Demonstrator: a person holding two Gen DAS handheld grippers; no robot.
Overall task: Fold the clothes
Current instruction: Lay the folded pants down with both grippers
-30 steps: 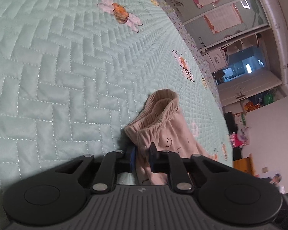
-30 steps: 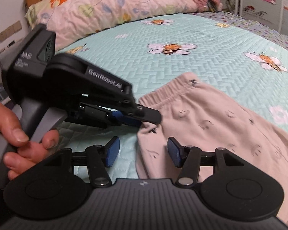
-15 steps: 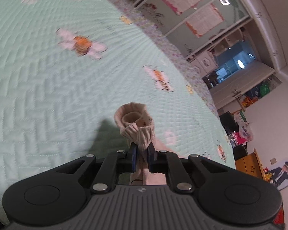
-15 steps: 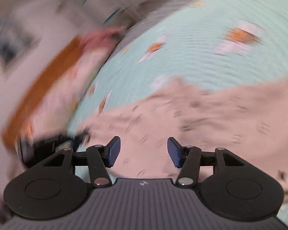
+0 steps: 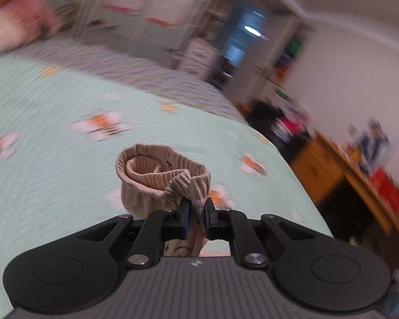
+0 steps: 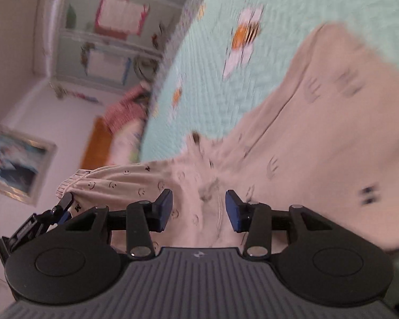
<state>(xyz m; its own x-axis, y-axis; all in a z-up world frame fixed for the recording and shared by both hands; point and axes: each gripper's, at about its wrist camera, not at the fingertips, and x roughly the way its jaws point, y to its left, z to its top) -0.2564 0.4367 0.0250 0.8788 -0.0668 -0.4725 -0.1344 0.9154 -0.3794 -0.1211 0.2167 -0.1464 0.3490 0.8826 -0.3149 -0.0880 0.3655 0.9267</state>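
Beige pants with small smiley prints (image 6: 319, 133) lie spread on the mint quilted bed (image 6: 212, 79). My left gripper (image 5: 196, 212) is shut on their gathered waistband (image 5: 162, 175), which hangs curled above the quilt (image 5: 53, 186). In the right wrist view that left gripper (image 6: 66, 204) shows at the lower left, pinching the raised waistband edge. My right gripper (image 6: 198, 208) hovers low over the middle of the pants; its jaws are closing, with a ridge of fabric between the blue pads (image 6: 165, 210) and a gap on each side.
Pink bedding (image 5: 13, 26) lies at the head of the bed. A wooden desk (image 5: 359, 186) with clutter stands past the bed's right edge. Shelves with papers (image 6: 114, 18) and a framed picture (image 6: 13, 164) line the walls.
My left gripper has risen with the waistband, lifting it off the quilt. My right gripper has swung across over the pants, rolled, and its jaws have narrowed.
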